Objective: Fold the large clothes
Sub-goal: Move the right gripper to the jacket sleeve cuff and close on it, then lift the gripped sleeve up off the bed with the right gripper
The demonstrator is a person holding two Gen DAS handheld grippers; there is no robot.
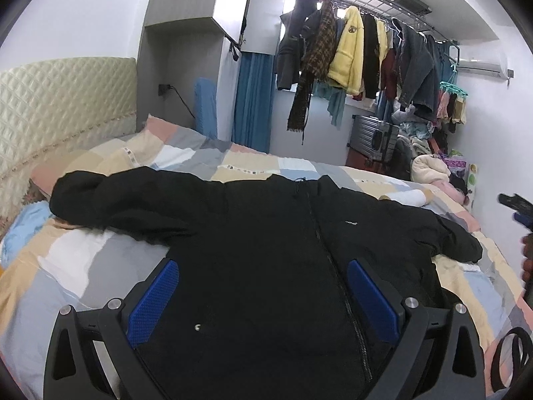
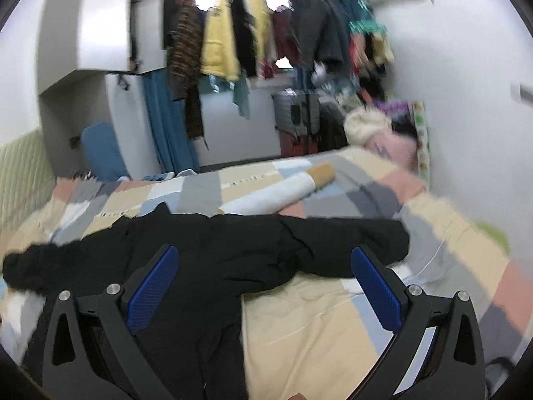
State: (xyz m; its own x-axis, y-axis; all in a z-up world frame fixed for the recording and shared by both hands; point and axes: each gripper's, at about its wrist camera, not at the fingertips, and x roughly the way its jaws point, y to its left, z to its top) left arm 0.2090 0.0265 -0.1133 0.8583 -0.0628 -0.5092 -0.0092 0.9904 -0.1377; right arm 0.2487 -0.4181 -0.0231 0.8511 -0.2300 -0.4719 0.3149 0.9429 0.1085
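A large black zip-up jacket [image 1: 266,233] lies spread front-up on the bed, sleeves out to both sides. My left gripper [image 1: 263,266] is open and empty above the jacket's lower front, straddling the zipper [image 1: 333,266]. My right gripper [image 2: 265,256] is open and empty over the jacket's right side, where the right sleeve [image 2: 333,243] stretches across; the jacket body [image 2: 200,266] fills the left of that blurred view. The right gripper also shows at the far right edge of the left wrist view [image 1: 518,208].
The bed has a patchwork quilt [image 1: 66,266] and a quilted cream headboard [image 1: 60,100] at left. A rack of hanging clothes [image 1: 349,53] and a suitcase [image 1: 373,136] stand behind the bed. A pile of clothes [image 2: 373,126] sits at the far right corner.
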